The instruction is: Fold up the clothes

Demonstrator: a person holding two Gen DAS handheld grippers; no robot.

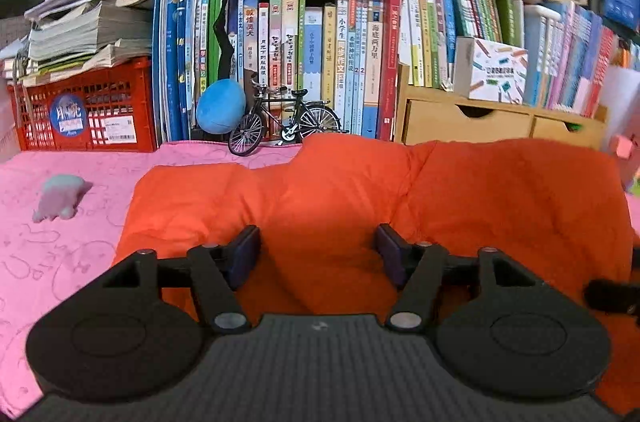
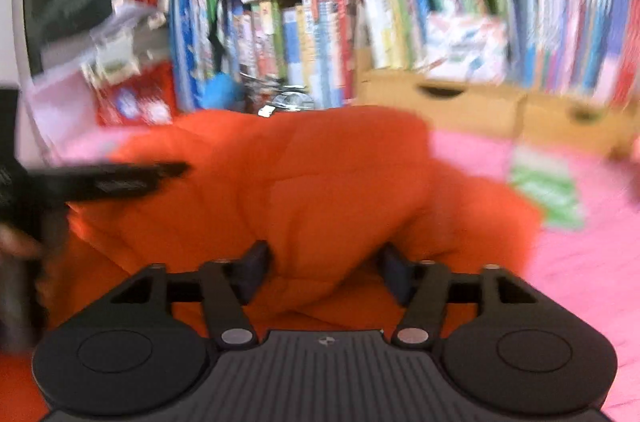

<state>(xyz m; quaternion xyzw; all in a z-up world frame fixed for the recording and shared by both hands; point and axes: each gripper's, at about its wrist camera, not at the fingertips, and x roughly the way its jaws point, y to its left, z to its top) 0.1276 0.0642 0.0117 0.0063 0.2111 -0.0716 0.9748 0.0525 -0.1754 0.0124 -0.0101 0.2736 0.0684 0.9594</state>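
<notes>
A puffy orange quilted garment (image 1: 360, 190) lies in a broad folded heap on the pink cloth (image 1: 60, 262). My left gripper (image 1: 317, 242) hovers over its near side, open, with only flat fabric below the gap. In the blurred right wrist view the same orange garment (image 2: 312, 174) fills the middle. My right gripper (image 2: 325, 260) is open too. A raised fold of fabric bulges between its fingers, and the pads stand clear of it. At the left of that view a black finger of the left gripper (image 2: 120, 178) reaches over the garment.
A small grey plush toy (image 1: 60, 196) lies left of the garment. Behind it are a model bicycle (image 1: 284, 126), a red crate (image 1: 84, 114), rows of books (image 1: 320, 62) and wooden drawers (image 1: 468, 120). A green-striped item (image 2: 548, 190) lies to the right.
</notes>
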